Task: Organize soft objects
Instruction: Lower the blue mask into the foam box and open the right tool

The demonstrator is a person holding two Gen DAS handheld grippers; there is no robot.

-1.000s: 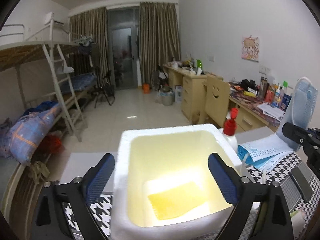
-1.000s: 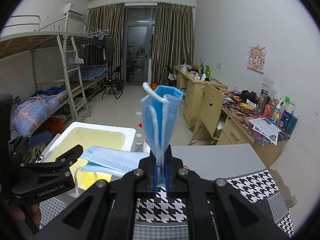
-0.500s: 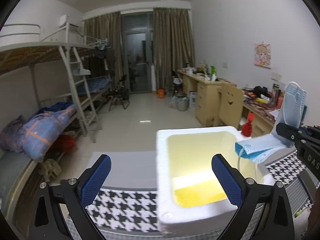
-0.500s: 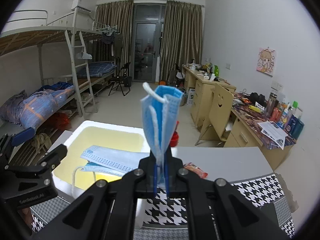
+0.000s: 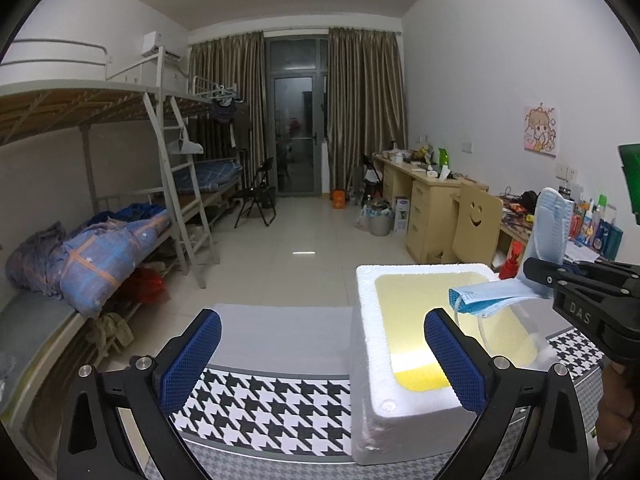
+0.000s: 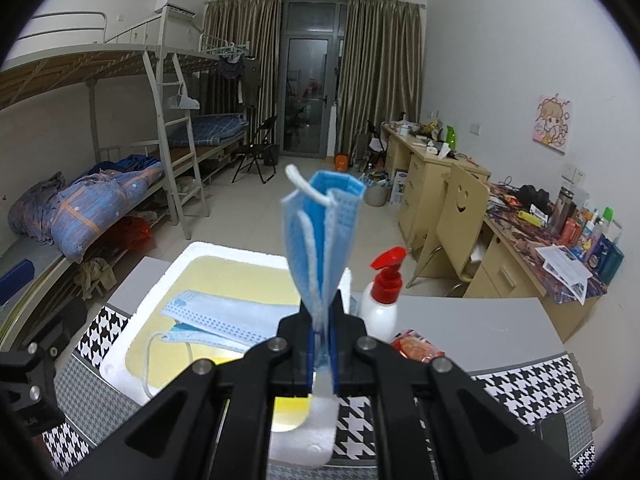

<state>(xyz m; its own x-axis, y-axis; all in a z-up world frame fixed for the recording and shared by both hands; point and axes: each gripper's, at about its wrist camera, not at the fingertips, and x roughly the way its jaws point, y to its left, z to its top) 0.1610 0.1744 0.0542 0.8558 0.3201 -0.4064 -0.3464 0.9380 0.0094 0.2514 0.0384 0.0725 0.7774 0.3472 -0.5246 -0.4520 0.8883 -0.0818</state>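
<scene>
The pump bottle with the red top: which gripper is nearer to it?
Right. The right gripper, shut on a mask, is just beside the bottle. The left gripper, open, is on the far side of the foam box from it.

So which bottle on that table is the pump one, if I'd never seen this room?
Find the white foam box on the houndstooth-patterned table. Just past its far right corner stands the pump bottle, next to a red snack packet. It is the only upright thing there: white body, bright red pump top.
</scene>
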